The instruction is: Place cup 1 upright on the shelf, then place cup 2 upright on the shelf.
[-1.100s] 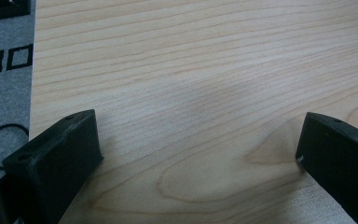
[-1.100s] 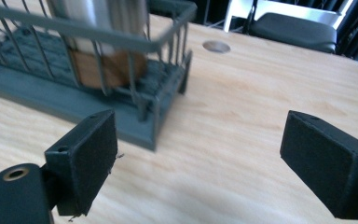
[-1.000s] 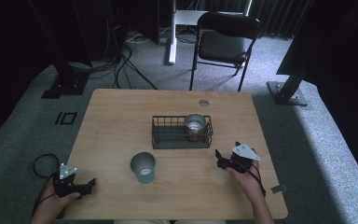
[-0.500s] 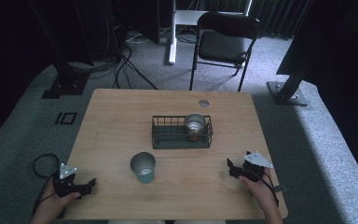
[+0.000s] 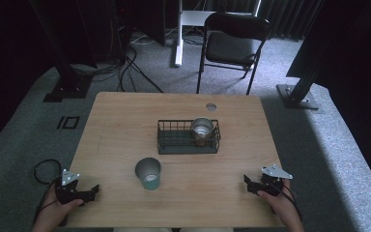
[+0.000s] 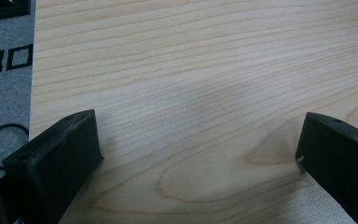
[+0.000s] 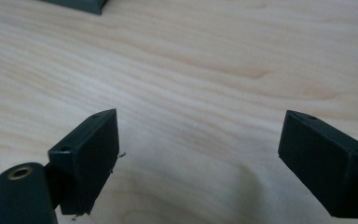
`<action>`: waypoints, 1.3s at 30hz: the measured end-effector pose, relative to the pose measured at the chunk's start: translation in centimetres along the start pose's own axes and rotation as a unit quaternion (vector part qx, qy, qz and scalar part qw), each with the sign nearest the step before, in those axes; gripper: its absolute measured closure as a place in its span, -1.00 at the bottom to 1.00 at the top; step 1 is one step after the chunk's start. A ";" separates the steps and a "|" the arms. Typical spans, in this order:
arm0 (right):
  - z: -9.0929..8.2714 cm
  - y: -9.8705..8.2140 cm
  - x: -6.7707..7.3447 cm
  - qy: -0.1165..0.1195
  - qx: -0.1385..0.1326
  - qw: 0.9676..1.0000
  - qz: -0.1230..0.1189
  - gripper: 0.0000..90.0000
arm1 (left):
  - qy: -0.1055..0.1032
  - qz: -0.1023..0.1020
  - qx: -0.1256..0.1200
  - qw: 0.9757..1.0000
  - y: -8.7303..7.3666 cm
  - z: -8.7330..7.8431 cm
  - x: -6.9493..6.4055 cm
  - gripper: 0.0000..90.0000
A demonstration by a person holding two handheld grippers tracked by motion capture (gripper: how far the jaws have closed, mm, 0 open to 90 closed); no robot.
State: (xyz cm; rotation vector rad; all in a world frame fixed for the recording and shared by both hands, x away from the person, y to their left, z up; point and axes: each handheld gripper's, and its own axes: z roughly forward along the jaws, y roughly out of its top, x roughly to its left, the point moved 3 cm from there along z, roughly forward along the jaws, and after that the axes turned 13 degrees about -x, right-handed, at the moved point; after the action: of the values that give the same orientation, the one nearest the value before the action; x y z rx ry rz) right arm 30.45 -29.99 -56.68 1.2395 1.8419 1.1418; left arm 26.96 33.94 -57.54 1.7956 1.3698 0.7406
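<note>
A dark wire basket (image 5: 176, 144) stands in the middle of the wooden table (image 5: 125, 121), with a metal cup (image 5: 202, 130) upright in its right end. A second metal cup (image 5: 148, 173) stands on the table in front of the basket, to the left. My left gripper (image 5: 92, 190) rests at the table's near left corner, open, with bare wood between its jaws (image 6: 200, 154). My right gripper (image 5: 249, 184) rests near the front right edge, open and holding nothing (image 7: 198, 154). A corner of the basket (image 7: 81, 4) shows at the top of the right gripper view.
A small round grommet (image 5: 211, 107) sits near the table's far edge. A black folding chair (image 5: 234, 43) stands beyond the table. Dark stand bases (image 5: 297, 96) and cables (image 5: 130, 72) lie on the grey carpet. A cable loop (image 5: 46, 169) hangs by the left hand.
My right gripper has pulled back from near the basket toward the front right edge of the table. The left gripper has stayed in place.
</note>
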 end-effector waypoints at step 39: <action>0.3 -0.9 0.1 0.033 0.048 0.998 0.007 -0.74 | -0.062 0.043 -0.043 0.996 0.7 -1.3 -1.4 -0.87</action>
State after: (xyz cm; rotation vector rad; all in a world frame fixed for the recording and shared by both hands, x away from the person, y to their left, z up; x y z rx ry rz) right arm 30.34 -30.00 -57.60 1.2839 1.9598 1.1253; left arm 25.93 32.76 -56.23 1.8098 1.1689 0.7108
